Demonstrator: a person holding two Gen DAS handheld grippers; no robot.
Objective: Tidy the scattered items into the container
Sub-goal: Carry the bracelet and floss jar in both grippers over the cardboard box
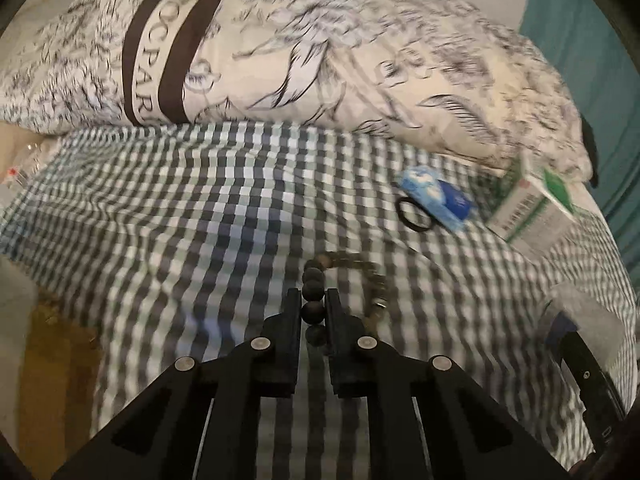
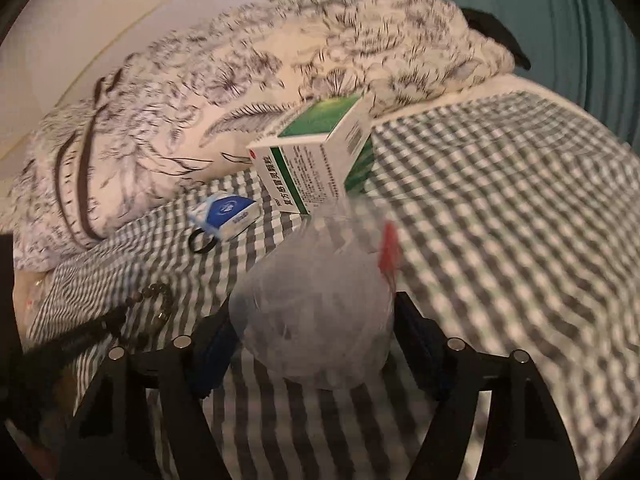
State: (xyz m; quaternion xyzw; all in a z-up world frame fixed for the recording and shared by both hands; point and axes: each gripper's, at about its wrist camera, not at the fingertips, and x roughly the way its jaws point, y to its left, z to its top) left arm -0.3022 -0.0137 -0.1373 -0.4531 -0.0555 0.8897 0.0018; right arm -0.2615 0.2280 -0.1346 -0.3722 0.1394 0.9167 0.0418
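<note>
The left gripper (image 1: 313, 308) is pinched nearly closed on a string of dark beads (image 1: 314, 294): one bead sits squeezed between the two black fingers (image 1: 293, 320), another shows just below it in the gap, and the rest of the strand loops away past the tips over the checked sheet (image 1: 200, 220), curving to the right; whether that far part rests on the cloth or hangs above it is lost in blur. The right gripper (image 2: 316, 332) stands much wider, its fingers (image 2: 216, 344) on either side of a clear, rounded plastic container (image 2: 316, 316) with a red tag (image 2: 389, 248) on its far right side; the container fills the space between the jaws, though blur hides whether the pads actually press its walls. In the right view the beads lie to the left of the container, with the left gripper's dark shape at the frame edge. Farther out on the sheet a black hair tie (image 1: 414, 216) lies touching a small blue and white pack (image 1: 438, 196). Just beyond, to the right, a green and white box (image 2: 320, 152) leans against the rumpled printed quilt (image 1: 320, 60). Behind the quilt are a pale wall (image 2: 120, 20) and a teal curtain (image 2: 540, 20).
</note>
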